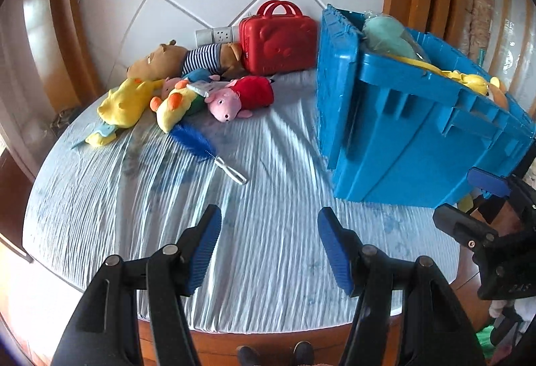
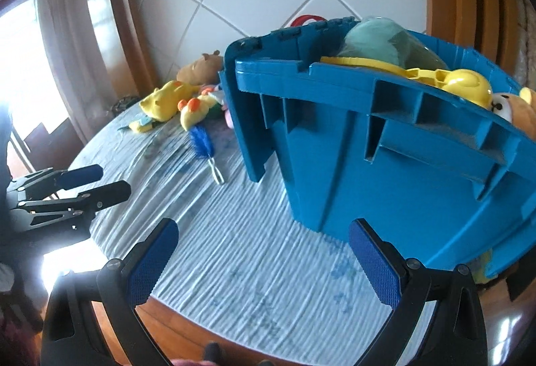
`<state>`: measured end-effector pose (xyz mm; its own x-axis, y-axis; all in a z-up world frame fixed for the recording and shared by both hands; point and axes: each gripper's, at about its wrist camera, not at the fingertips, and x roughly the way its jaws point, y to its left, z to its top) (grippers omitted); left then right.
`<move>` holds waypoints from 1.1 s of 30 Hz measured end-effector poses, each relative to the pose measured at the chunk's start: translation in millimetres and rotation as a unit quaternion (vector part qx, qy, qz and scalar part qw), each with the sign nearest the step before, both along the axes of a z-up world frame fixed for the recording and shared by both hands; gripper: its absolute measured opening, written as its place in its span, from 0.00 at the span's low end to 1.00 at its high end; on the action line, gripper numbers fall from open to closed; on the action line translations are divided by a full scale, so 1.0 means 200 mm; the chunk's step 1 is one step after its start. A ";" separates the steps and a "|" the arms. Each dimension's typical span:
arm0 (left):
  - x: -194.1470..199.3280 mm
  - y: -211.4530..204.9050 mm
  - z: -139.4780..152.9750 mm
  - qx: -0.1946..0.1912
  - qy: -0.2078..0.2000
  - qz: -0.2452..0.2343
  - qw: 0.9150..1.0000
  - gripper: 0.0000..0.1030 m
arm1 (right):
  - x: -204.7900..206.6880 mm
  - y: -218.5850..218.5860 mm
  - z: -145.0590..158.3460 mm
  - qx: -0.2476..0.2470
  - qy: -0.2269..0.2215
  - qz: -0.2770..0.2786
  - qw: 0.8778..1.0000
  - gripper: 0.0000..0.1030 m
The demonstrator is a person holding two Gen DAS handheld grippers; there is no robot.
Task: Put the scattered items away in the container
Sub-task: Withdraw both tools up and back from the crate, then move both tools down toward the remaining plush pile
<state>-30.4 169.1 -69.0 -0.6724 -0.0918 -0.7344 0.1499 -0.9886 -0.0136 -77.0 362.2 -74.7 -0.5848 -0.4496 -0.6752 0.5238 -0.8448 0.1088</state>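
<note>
A blue crate (image 1: 402, 138) (image 2: 335, 148) stands on the right of the bed. It holds a teal plush (image 1: 385, 36), a yellow plastic toy (image 2: 465, 84) and a brown plush (image 2: 522, 111). At the far side lie a pig plush (image 1: 241, 96), a yellow duck plush (image 1: 174, 104), another yellow plush (image 1: 127, 101), a bear in a striped shirt (image 1: 187, 59) and a red case (image 1: 278, 38). A blue brush (image 1: 197, 138) (image 2: 201, 138) lies nearer. My left gripper (image 1: 269, 222) (image 2: 112, 180) hovers open over bare sheet. My right gripper (image 2: 264, 232) (image 1: 469, 198) is open beside the crate's near corner, holding nothing.
The light-blue sheet (image 1: 134, 198) covers a bed with a wooden frame (image 1: 268, 339). A white tiled wall with an outlet (image 1: 217, 34) lies behind the toys. A bright window with a curtain (image 2: 50, 31) is on the left. A person's shoes (image 1: 301, 352) show below the bed edge.
</note>
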 end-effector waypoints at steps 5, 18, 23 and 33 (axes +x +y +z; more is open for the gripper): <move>-0.01 -0.10 0.03 0.001 0.010 -0.012 1.000 0.57 | 0.01 -0.08 0.03 0.008 0.012 -0.004 1.000 1.00; 0.17 -0.83 0.05 0.002 0.032 -0.003 0.999 0.57 | 0.16 -0.64 0.08 -0.009 0.031 -0.046 0.998 1.00; 0.26 -1.08 0.04 0.002 0.031 -0.004 1.000 0.57 | 0.25 -0.91 0.06 -0.008 0.032 -0.051 0.998 1.00; 0.22 -1.35 -0.05 0.034 0.015 0.002 0.999 0.58 | 0.28 -1.21 0.03 0.025 0.026 -0.039 0.999 1.00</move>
<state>12.9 -100.7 -78.6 -0.6947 -0.0452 -0.7179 0.1517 -0.9848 -0.0848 -20.2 121.0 -69.3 -0.6515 -0.3674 -0.6637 0.4597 -0.8872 0.0398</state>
